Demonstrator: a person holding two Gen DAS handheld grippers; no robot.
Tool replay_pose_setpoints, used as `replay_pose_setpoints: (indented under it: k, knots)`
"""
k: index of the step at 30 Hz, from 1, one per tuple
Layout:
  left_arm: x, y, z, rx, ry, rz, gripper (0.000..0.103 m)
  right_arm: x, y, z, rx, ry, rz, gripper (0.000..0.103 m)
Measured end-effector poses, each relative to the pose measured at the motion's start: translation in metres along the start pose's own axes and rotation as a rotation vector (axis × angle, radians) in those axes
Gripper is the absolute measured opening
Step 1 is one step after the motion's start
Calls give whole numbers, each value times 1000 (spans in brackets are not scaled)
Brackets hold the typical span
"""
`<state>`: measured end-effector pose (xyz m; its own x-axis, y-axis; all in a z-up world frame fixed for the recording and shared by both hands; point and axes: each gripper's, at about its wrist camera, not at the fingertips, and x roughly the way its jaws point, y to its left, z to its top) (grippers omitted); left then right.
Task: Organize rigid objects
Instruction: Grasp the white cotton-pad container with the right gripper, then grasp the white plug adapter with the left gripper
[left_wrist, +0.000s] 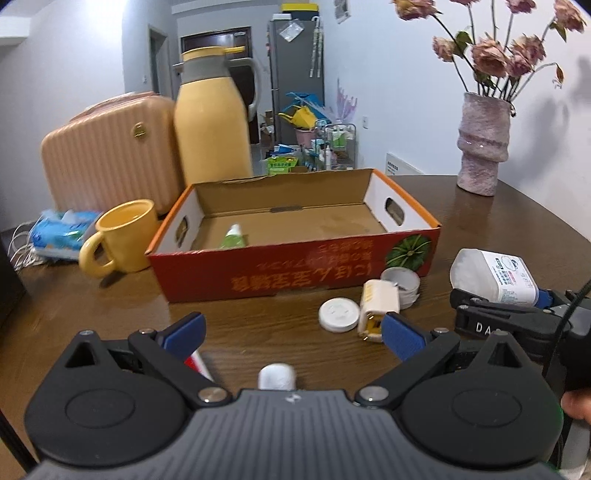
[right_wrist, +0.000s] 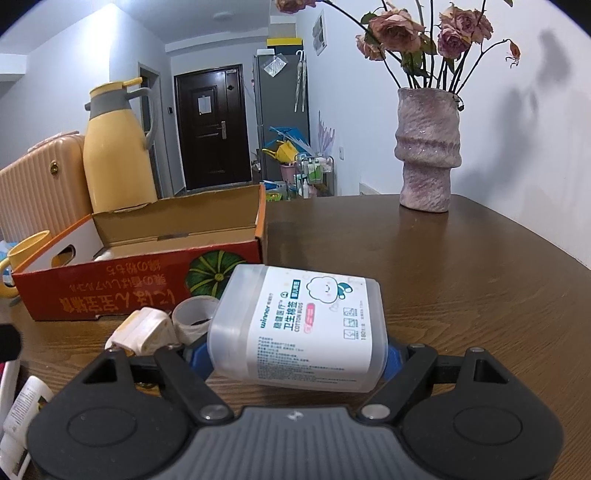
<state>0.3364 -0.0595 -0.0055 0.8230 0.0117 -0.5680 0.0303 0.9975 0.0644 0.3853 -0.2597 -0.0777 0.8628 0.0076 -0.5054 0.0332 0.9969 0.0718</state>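
Right gripper (right_wrist: 297, 354): blue pads clamp the cotton-bud box (right_wrist: 299, 328), which lies on its side, held above the table (right_wrist: 461, 295). Left gripper (left_wrist: 293, 332): jaws wide apart, nothing between them. At 11 o'clock of the held box: tape roll (right_wrist: 194, 319), then cream plug (right_wrist: 142, 332). White lid (left_wrist: 339, 314) lies beside the plug. Carton (left_wrist: 291, 236) beyond, at 10 o'clock, holds a green tube (left_wrist: 233, 238). Mug (left_wrist: 122, 236) touches carton's left end. Vase (right_wrist: 428, 147) at 1 o'clock, well apart.
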Motion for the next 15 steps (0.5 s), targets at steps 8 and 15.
replay_pose_setpoints:
  k: [8,15]
  knots:
    - [31,-29,13,40,36,-20,103,1,-19,5,26,-21,-12,83]
    - [57,-45,14,68,70,-6,103,1,-33,8,42,-40,-21,82]
